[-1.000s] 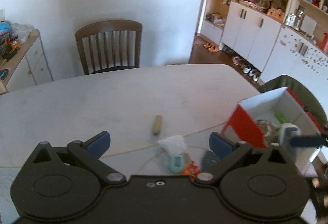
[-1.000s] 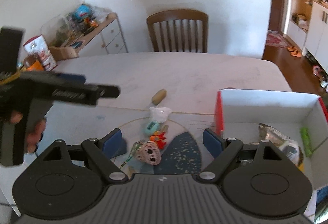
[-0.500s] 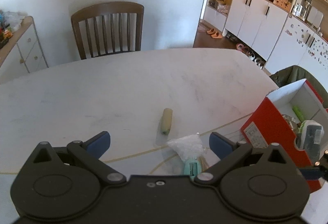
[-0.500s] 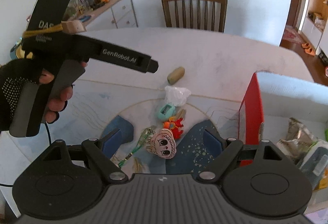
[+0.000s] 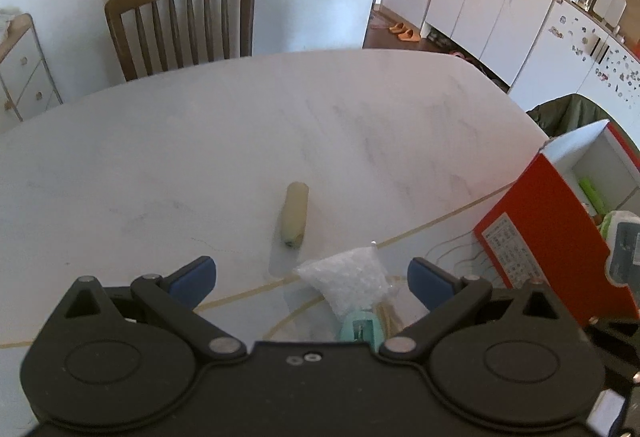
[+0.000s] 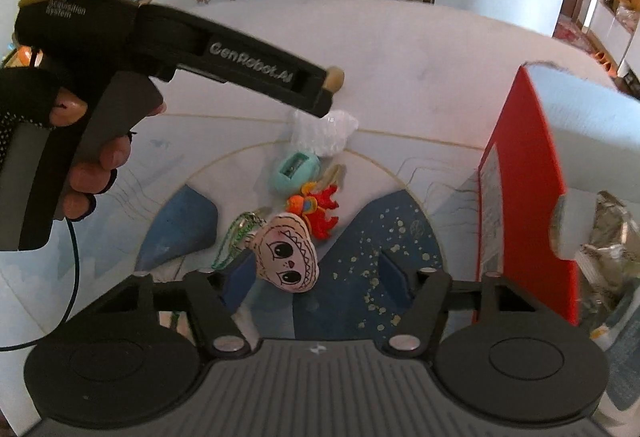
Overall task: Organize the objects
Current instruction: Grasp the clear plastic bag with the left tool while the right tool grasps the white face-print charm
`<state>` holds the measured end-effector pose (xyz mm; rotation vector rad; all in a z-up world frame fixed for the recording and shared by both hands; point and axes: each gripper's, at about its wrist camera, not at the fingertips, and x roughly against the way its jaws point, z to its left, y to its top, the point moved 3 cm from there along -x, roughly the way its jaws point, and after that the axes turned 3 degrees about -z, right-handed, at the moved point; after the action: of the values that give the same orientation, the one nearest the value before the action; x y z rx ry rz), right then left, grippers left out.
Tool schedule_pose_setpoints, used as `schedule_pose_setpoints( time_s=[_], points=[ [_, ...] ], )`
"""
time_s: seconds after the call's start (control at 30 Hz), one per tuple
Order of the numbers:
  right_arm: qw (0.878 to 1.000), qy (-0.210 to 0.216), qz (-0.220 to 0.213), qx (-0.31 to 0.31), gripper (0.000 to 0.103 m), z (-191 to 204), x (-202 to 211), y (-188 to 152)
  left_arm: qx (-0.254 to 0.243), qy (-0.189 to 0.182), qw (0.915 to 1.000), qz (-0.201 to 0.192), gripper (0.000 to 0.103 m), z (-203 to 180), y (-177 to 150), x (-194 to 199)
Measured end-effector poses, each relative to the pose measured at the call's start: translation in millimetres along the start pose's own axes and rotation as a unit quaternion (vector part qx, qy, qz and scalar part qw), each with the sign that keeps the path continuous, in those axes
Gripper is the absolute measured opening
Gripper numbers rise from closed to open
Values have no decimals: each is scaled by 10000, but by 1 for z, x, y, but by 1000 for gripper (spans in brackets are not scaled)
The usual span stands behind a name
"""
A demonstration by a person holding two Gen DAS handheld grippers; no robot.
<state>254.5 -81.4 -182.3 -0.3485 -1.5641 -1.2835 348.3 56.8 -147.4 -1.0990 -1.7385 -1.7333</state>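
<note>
On the table (image 5: 360, 125): one tan cylinder (image 5: 295, 214), one clear bubble-wrap pouch (image 6: 322, 133), one mint-green sharpener (image 6: 294, 173), one orange-red toy figure (image 6: 316, 207), one heart-shaped face charm (image 6: 286, 257) on a green cord. One red-and-white box (image 6: 524, 205), holding one green stick (image 5: 593, 193) and one crinkled foil packet (image 6: 612, 229); other contents unclear. Two grippers, left gripper (image 5: 312, 277) and right gripper (image 6: 316, 277); one wooden chair (image 5: 182, 21).

face plush (image 6: 289, 254) flat on mat | teal sharpener (image 6: 294, 171) beside bubble-wrap bag (image 6: 322, 131) | beige cylinder (image 5: 295, 214) lying apart
</note>
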Motion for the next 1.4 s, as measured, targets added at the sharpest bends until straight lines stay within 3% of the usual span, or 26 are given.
schedule_pose_setpoints(
  time_s=[0.47,0.6,0.8,1.0,1.4],
  points=[
    [9986,490,161,-145,46,1,-21,-1,219,-165,9991,309,86,1,-3,-31],
    [9981,597,146,-107,37,4,-22,0,245,-271,9987,347,73,0,-3,-35],
    [9977,644,147,-152,36,3,-22,0,313,-500,9975,386,49,-5,-7,-42],
    [9980,590,93,-200,34,1,-18,-1,325,-582,9971,358,35,-5,-5,-39],
    [9985,416,-165,-310,33,-11,19,0,372,-668,9970,144,33,-5,2,-4]
  ],
)
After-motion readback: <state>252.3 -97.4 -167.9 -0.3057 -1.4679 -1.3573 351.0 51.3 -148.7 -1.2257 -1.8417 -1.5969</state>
